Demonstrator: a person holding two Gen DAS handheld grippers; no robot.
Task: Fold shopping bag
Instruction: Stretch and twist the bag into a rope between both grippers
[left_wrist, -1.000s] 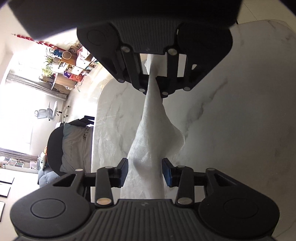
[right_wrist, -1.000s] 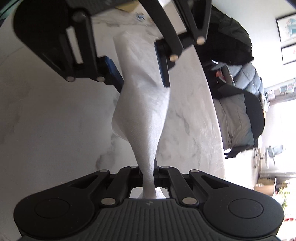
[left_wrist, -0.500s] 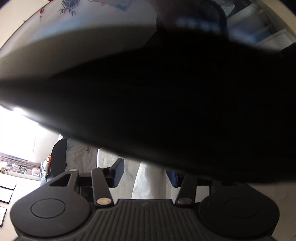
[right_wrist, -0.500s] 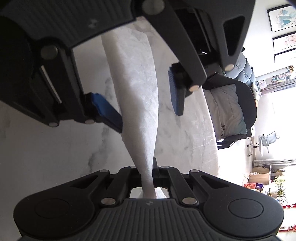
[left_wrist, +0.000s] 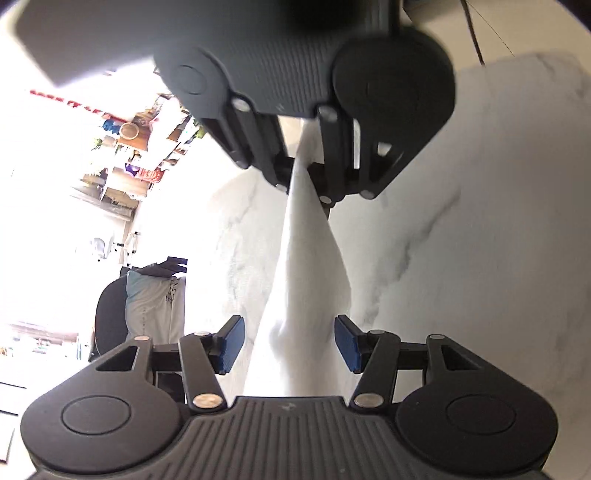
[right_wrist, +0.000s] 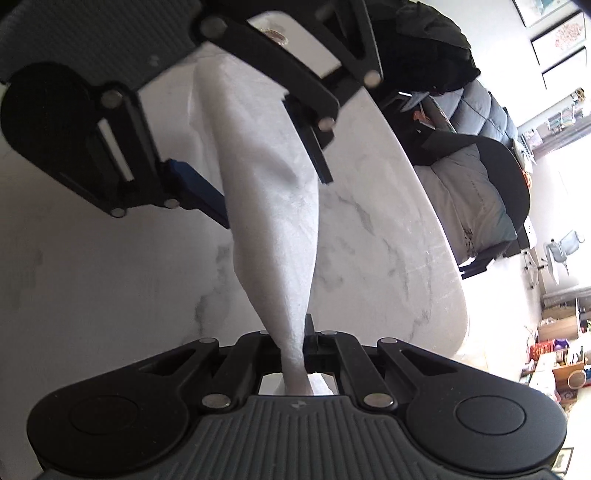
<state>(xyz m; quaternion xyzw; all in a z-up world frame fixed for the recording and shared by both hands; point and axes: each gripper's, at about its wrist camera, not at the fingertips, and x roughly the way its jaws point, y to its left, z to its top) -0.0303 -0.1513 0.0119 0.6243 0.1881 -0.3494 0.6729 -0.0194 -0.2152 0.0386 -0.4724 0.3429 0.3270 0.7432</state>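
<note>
Right gripper (right_wrist: 293, 341): jaws pinched tight on one end of the bag, cloth bunched between the fingers and poking out behind them; seen from the left wrist it sits at top (left_wrist: 301, 177), same pinch.
Left gripper (left_wrist: 289, 343): jaws wide apart, blue pads (left_wrist: 231, 345) on either side of the bag, gap visible on both sides, not clamping; from the right wrist it shows at upper left (right_wrist: 266, 155), pads also spread.
Bag (right_wrist: 271, 206): white, fabric-like, twisted into a long narrow strip stretched between the two grippers, wider in the middle, tapering to the right gripper; held up above the table, can't tell if any part touches it.
Bag, left view (left_wrist: 308, 280): runs from under the left gripper up to the right one.
Table (left_wrist: 480, 240): white marble with grey veins, rounded edge.
Chair (right_wrist: 491, 177): dark, with a pale cushion, just beyond the table edge.
Background: bright window, cluttered shelves (left_wrist: 129, 147), blown out.
</note>
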